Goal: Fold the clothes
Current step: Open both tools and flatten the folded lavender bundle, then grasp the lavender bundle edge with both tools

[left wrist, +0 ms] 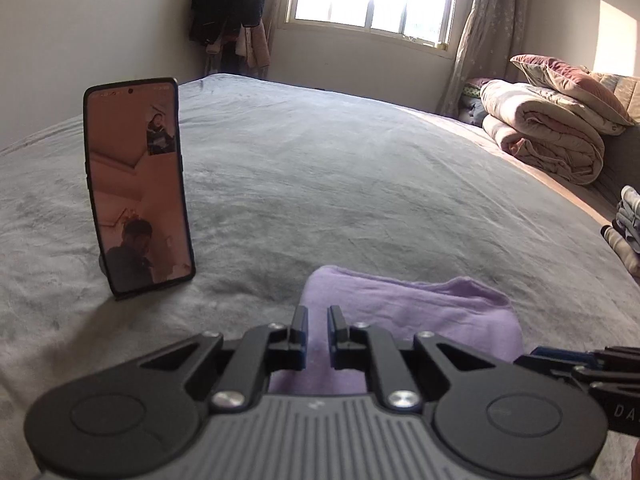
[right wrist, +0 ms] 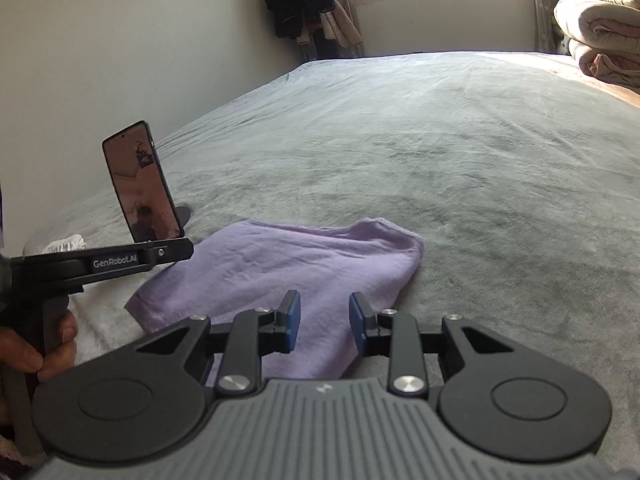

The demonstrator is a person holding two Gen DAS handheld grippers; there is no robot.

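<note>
Folded purple cloth [right wrist: 280,276] on grey bed [right wrist: 440,152], right tongs [right wrist: 324,322] apart above it, phone [right wrist: 141,184] upright

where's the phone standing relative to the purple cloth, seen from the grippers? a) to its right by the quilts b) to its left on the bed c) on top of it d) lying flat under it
b: the phone stands propped upright on the grey bed, off the left side of the purple cloth and not on it.
</note>
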